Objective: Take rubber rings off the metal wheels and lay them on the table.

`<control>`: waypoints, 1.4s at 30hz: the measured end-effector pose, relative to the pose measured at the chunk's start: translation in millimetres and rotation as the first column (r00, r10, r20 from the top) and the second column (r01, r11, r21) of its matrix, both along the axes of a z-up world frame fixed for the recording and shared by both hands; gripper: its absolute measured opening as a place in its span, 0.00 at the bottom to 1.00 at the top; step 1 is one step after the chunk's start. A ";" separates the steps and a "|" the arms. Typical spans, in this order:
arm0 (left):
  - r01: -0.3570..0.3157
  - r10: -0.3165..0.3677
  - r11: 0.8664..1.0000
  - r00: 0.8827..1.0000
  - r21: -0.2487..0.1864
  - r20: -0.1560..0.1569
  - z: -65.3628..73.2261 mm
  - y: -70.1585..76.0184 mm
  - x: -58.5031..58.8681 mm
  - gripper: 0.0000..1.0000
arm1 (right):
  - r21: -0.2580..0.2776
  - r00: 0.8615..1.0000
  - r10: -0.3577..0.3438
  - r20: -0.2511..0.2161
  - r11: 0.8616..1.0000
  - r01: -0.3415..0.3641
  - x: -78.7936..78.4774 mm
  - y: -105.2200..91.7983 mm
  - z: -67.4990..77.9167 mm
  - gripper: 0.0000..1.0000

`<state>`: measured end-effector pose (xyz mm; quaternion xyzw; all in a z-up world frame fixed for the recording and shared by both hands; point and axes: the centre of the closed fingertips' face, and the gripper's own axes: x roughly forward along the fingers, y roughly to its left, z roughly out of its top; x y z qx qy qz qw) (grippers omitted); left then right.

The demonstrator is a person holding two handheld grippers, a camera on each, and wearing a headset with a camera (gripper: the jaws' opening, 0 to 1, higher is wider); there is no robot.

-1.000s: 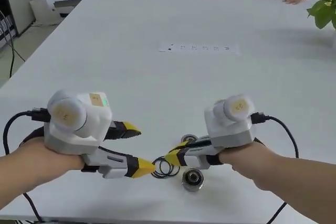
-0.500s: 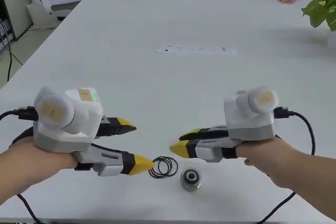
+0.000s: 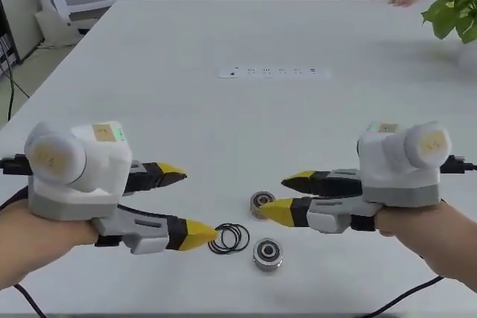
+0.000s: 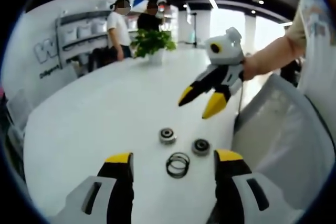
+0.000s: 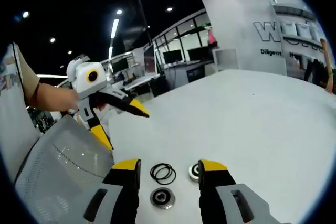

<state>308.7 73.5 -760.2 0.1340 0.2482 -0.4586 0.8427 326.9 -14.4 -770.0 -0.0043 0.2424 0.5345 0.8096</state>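
Item: rubber rings [image 3: 229, 237], thin black loops, overlapping, lying flat close to the near edge of the table [image 3: 223, 124], the cluster's long axis running left to right. Two metal wheels lie flat, bores upward: near wheel [image 3: 267, 252] just right of the rings, far wheel [image 3: 261, 201] beside the right gripper [image 3: 277, 194]. Its jaws are parted, empty. The left gripper [image 3: 195, 206] has jaws wide apart, empty, one tip just left of the rings. Table white, matte; power strip [image 3: 272, 72] at centre; plant [image 3: 455, 5] far right.

A long white table [image 3: 223, 35] has a power strip [image 3: 272, 72] in its middle. A leafy plant [image 3: 453, 5] stands near its far edge. Strip lights [image 5: 114, 27] glow on a dark ceiling [image 5: 79, 3].
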 end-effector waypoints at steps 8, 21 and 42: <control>-0.029 0.029 1.000 1.000 -0.011 -0.001 2.0 7.0 -3.6 0.66 | -0.014 0.999 -0.033 0.036 0.999 0.033 -4.8 -22.9 -1.5 0.53; -0.061 0.060 0.998 0.998 -0.034 -0.019 -3.4 11.3 -11.2 0.73 | -0.033 0.995 -0.074 0.065 0.997 0.076 -17.4 -49.0 -7.8 0.65; -0.126 0.125 0.990 0.992 -0.062 -0.022 -4.1 23.8 -19.2 0.75 | -0.066 0.991 -0.109 0.075 0.991 0.114 -30.2 -67.1 -21.4 0.75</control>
